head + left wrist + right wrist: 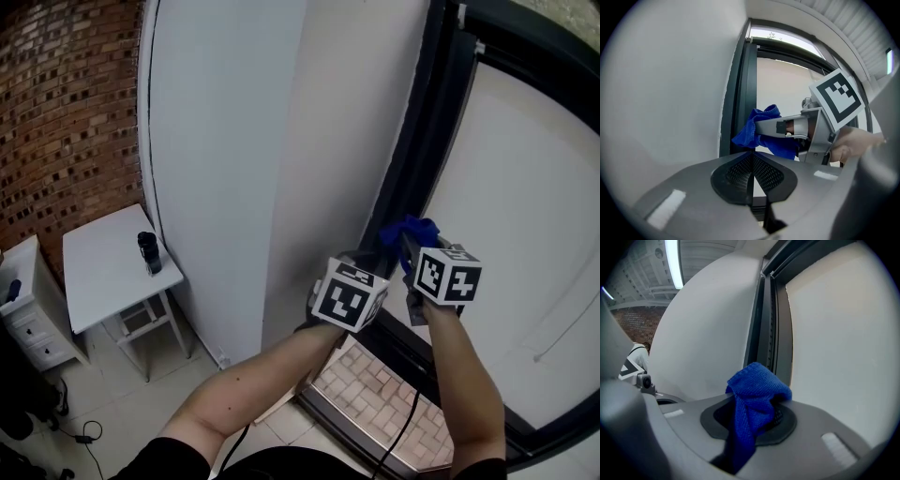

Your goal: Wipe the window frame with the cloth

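The right gripper [752,420] holds the blue cloth [757,385] clamped between its jaws, with a bunched fold protruding forward past the jaw pads. In the head view, the cloth sits at 12 o'clock of the right gripper, against the dark upright of the window frame [412,159]. The left gripper [751,176] is positioned just beside the right one, at its 8 o'clock, with jaws closed together on nothing. The white wall [225,141] adjoins the frame at 9 o'clock. A small white table [103,267] carrying a dark bottle [148,251] stands well apart, at 9 o'clock of the left gripper.
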A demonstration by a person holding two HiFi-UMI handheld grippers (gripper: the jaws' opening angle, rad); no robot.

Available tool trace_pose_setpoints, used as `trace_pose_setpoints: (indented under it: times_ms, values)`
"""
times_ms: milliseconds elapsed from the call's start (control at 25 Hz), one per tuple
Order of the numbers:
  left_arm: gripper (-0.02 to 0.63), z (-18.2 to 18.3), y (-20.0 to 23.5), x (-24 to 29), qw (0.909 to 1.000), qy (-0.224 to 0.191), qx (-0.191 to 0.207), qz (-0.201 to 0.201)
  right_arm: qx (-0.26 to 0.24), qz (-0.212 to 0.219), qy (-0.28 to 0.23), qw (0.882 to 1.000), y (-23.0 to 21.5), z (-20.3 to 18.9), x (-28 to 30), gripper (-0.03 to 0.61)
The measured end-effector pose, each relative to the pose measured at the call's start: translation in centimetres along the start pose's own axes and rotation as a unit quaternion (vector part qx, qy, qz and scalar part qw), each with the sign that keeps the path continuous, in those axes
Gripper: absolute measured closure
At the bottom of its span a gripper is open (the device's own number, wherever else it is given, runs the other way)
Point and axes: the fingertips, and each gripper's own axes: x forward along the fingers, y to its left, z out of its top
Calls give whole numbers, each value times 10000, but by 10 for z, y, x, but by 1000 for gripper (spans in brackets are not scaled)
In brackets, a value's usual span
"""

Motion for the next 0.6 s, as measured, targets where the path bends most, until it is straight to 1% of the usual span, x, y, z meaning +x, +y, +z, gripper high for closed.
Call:
trace_pose_setpoints:
  times_ms: [120, 240, 320, 480, 600]
  values:
    - [624, 16, 1, 5, 9999, -113, 96, 68, -18, -27, -71, 10000, -5, 16, 1, 495]
    - [624, 32, 0, 5, 9998, -204, 41, 23, -104, -65, -172, 9998, -10, 35, -2, 494]
    - [624, 43, 0, 4, 9996, -273, 76, 25, -161, -101, -235, 9995, -10, 46, -6, 494]
    - [624, 68, 7, 0, 9988, -482, -91, 87, -155, -54, -303, 9994, -9, 64, -5, 494]
    - [624, 81, 9, -1, 9983, -555, -73, 141, -292, -73, -290, 9991, -9, 70, -6, 494]
